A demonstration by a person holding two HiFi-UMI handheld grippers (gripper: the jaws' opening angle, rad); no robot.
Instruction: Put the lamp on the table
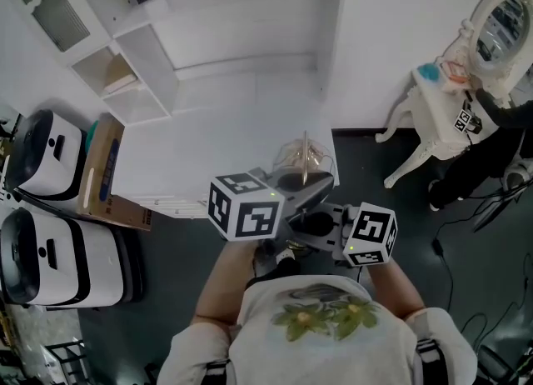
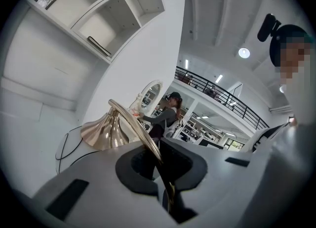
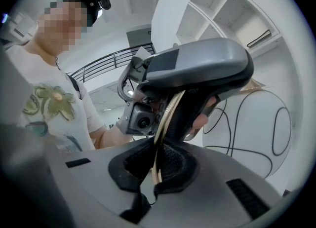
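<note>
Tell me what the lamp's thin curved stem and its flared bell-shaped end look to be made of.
The thin curved gold stem looks like polished metal, perhaps brass-plated, going by its bright narrow highlights. The flared gold bell-shaped end has the same glossy metal look, with mirror-like streaks down its flare. Whether it is solid brass or plating cannot be told.

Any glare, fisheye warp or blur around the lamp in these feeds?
Head view: even light, sharp, lamp pale against white. Left gripper view: fisheye bends the shelves; bright glints on the gold lamp. Right gripper view: dark round border; the left gripper looms close, crowding the middle.
</note>
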